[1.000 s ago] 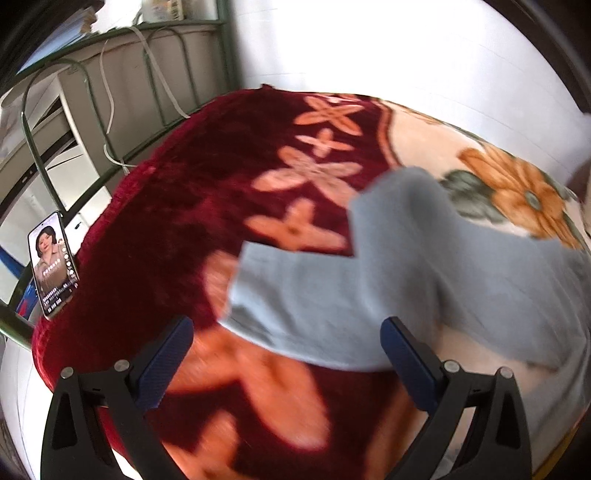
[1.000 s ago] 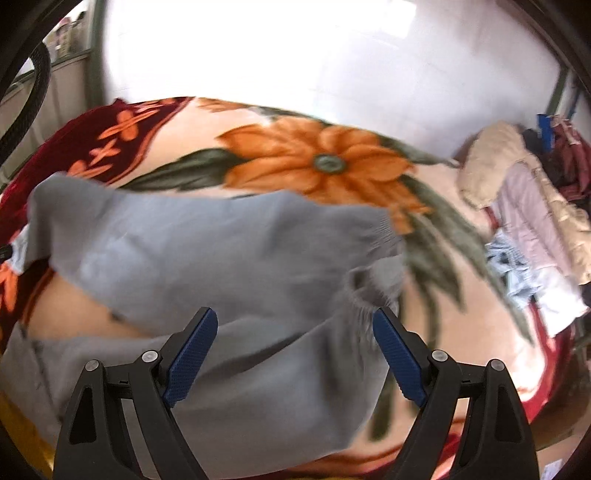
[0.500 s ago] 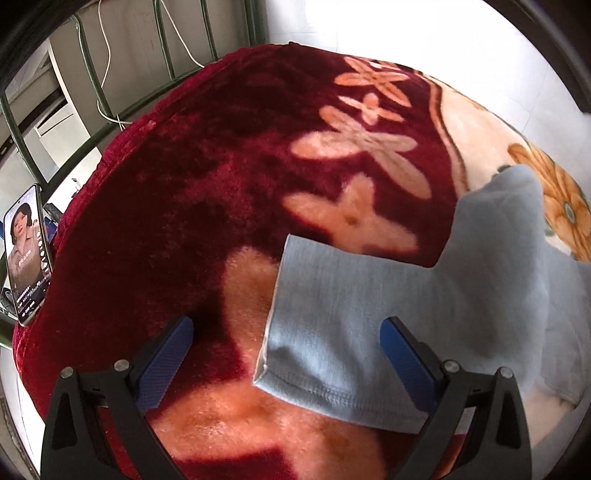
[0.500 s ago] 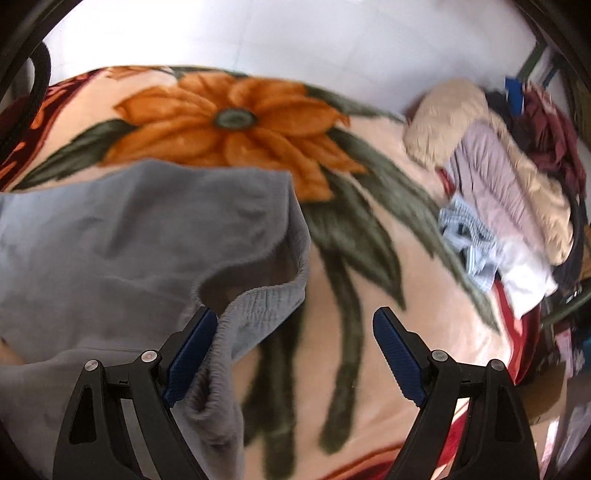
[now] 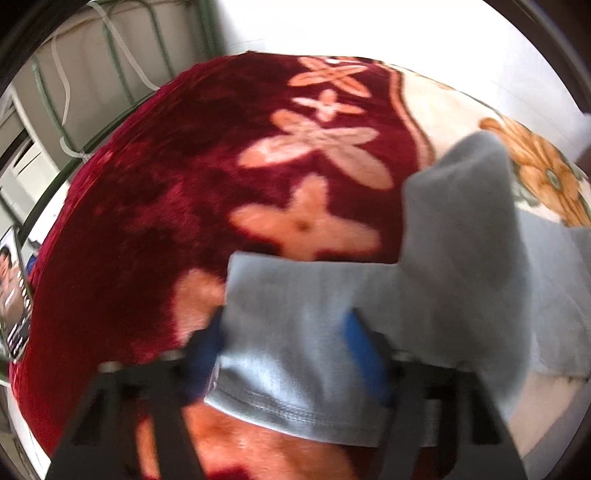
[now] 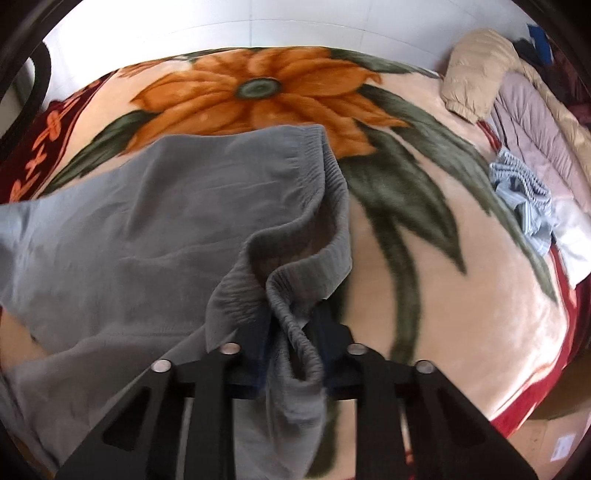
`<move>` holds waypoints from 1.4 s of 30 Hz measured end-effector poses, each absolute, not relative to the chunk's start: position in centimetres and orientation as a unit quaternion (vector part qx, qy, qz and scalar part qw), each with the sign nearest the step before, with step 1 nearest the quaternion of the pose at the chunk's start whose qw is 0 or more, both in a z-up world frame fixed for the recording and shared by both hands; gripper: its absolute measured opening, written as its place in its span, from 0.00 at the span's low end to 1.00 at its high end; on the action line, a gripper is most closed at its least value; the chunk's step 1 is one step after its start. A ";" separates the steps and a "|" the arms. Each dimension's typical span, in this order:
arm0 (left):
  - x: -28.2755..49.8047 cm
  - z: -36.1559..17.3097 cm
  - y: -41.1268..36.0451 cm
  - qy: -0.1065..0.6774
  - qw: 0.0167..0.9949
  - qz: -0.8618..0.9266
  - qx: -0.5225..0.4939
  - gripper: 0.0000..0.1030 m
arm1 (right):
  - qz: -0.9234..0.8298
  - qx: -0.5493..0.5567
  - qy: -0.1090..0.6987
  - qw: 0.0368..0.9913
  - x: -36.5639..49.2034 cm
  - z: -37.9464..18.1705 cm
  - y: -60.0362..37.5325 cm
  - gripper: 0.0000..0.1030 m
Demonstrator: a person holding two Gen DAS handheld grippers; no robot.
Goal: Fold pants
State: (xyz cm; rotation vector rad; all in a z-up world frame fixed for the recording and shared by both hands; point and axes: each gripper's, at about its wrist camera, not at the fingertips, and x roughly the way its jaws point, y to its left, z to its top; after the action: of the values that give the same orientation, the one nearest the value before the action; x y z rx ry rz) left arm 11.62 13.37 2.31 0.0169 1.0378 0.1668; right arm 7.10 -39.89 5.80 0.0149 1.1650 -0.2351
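Grey pants (image 5: 454,266) lie on a flowered blanket (image 5: 184,184) on a bed. In the left wrist view the hem of one leg (image 5: 295,369) sits between my left gripper's (image 5: 284,354) blue pads, which have partly closed around it; the frame is blurred and contact is unclear. In the right wrist view my right gripper (image 6: 291,343) is shut on the bunched elastic waistband (image 6: 295,332), and the pants body (image 6: 147,229) spreads to the left.
A phone (image 5: 13,299) lies at the blanket's left edge near a green metal bed frame (image 5: 122,55). A pile of clothes (image 6: 517,110) sits at the right end of the bed. A white wall (image 6: 258,22) runs behind.
Both grippers moved in on the pants and closed. The right went from open beside the waistband to clamped on it; the left narrowed around the leg hem.
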 end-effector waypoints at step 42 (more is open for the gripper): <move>12.7 7.1 20.6 0.467 0.868 0.165 0.042 0.61 | -0.144 0.016 0.531 0.835 11.2 8.1 -48.3 0.60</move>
State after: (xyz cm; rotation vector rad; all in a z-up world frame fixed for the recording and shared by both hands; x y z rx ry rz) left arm 12.69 20.56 7.06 0.0869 0.9780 0.3462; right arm 11.18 -48.31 8.06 0.0331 1.1236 -0.3045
